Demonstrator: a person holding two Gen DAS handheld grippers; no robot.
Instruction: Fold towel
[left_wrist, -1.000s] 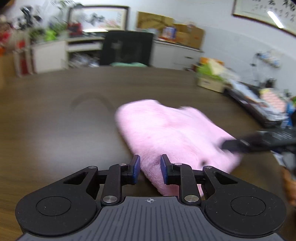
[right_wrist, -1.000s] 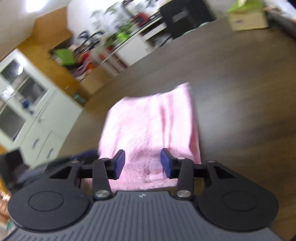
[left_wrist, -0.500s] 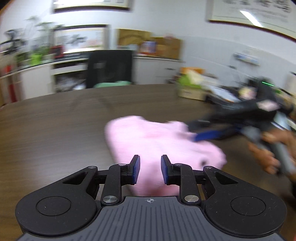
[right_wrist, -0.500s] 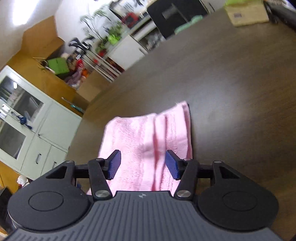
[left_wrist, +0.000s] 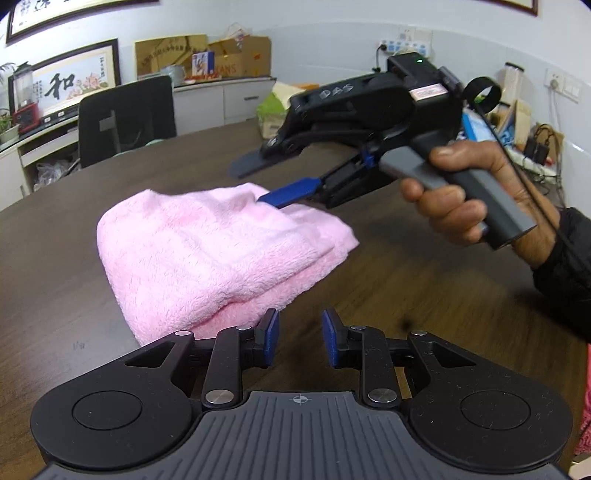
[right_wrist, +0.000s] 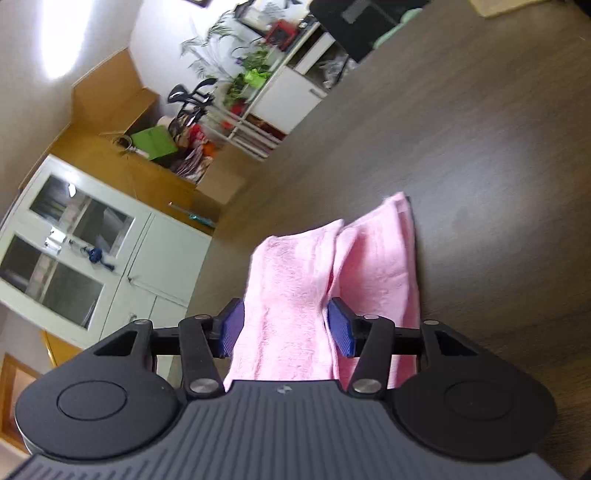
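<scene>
Dark wood worktop (left_wrist: 424, 280) carries a pink towel (left_wrist: 207, 251), already doubled into plush, limp layers. Both grippers' fingers are spread: left gripper (left_wrist: 300, 332) near its corner, right gripper (right_wrist: 286, 328) straddling a raised fold. Corners look best to pinch.

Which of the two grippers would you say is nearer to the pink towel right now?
Right. The right gripper straddles the pink towel, a fold between its open fingers; the left gripper sits open just off its near edge.

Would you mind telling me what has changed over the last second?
The right gripper opened wider and now straddles a raised fold of the pink towel. The left gripper swung rightward off it. The towel remains on the dark table, and both grippers stay open.
</scene>
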